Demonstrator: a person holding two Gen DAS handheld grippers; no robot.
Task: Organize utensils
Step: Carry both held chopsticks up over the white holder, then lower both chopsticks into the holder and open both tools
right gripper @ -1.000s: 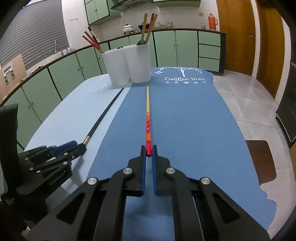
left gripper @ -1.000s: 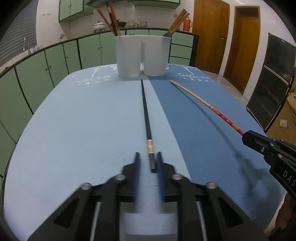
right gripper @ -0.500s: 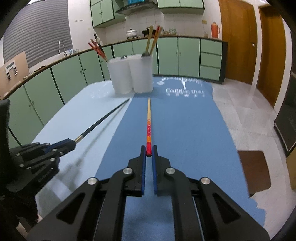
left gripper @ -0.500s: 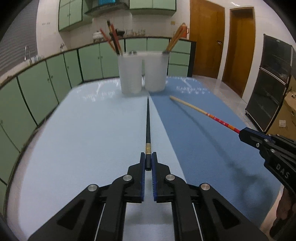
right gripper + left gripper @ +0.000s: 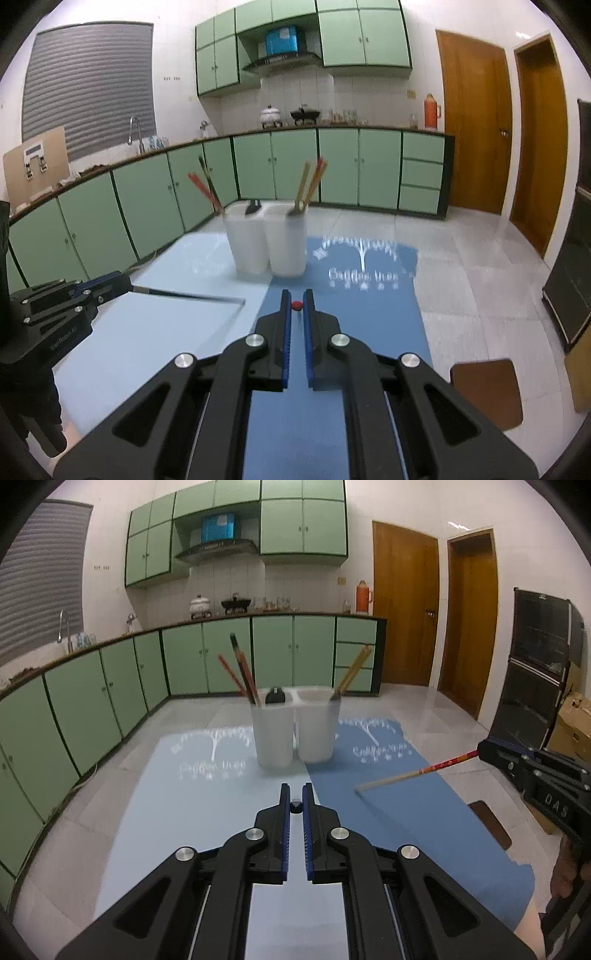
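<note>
We see the counter (image 5: 192, 794), covered by a pale blue and a darker blue mat laid side by side, filling the lower half of both views; each mat seems to mark one hand's working side. At centre frame stands the white twin-cup plastic holder (image 5: 295, 731), upright on the seam between the mats, already bristling with chopsticks, so we judge it the destination.

The left gripper (image 5: 296, 806) has its jaws pinched on the end of a slim black chopstick (image 5: 188, 294), which in the right view juts from the left edge toward centre. The right gripper (image 5: 296, 304) clamps the red end of a bamboo chopstick with a red patterned band (image 5: 413, 774), seen at the right of the left view. Gripping by the thick ends leaves the tips free to drop into the cups.

A second ago both sticks lay flat on the mats; now both are lifted clear, and the holder sits lower in each frame.
</note>
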